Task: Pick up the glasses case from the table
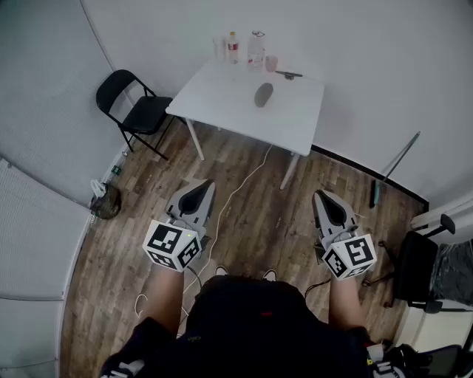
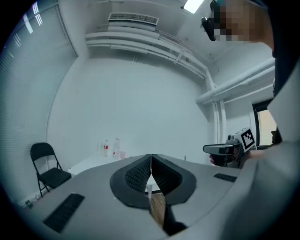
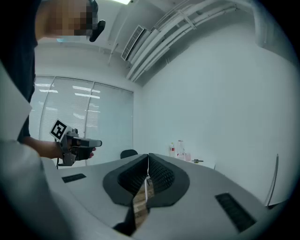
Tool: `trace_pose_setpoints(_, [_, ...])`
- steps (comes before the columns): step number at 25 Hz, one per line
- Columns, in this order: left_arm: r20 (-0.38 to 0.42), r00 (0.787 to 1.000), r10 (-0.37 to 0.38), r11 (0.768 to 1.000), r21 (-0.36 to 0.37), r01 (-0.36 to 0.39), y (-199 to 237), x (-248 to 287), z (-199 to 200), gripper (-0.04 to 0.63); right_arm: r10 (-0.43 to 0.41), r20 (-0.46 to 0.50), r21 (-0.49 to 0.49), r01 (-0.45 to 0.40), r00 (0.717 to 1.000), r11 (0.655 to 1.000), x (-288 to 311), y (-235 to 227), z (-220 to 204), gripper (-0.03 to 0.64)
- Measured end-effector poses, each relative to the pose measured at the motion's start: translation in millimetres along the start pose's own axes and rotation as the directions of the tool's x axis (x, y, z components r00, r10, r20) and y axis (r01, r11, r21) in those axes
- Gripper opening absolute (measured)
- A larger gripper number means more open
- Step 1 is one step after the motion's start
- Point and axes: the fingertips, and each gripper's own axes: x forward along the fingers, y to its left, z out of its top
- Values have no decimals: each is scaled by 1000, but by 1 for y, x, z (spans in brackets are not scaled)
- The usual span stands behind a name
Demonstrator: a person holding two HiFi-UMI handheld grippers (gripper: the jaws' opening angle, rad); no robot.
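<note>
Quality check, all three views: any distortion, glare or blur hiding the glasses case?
Head view: sharp, evenly lit, edges bowed; glasses case small but clear on the white table. Left gripper view: heavy fisheye, dark corners, ceiling light bright; case too small to find. Right gripper view: same fisheye, blinds bright but not blown out; case unresolved too.

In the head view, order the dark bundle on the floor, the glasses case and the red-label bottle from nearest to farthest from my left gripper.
From the left gripper:
1. Dark bundle, low on the floor, off to its left.
2. Glasses case, mid-way across the table, ahead and to the right.
3. Red-label bottle, at the table's far edge.
</note>
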Motion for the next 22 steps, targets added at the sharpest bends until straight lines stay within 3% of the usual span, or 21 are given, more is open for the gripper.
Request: trace_pose_setpoints(22, [-14,1000,9,1000,-5,-9,9,-11,-8,23,3,1,37,-3,1000,999,11,14,-6,21])
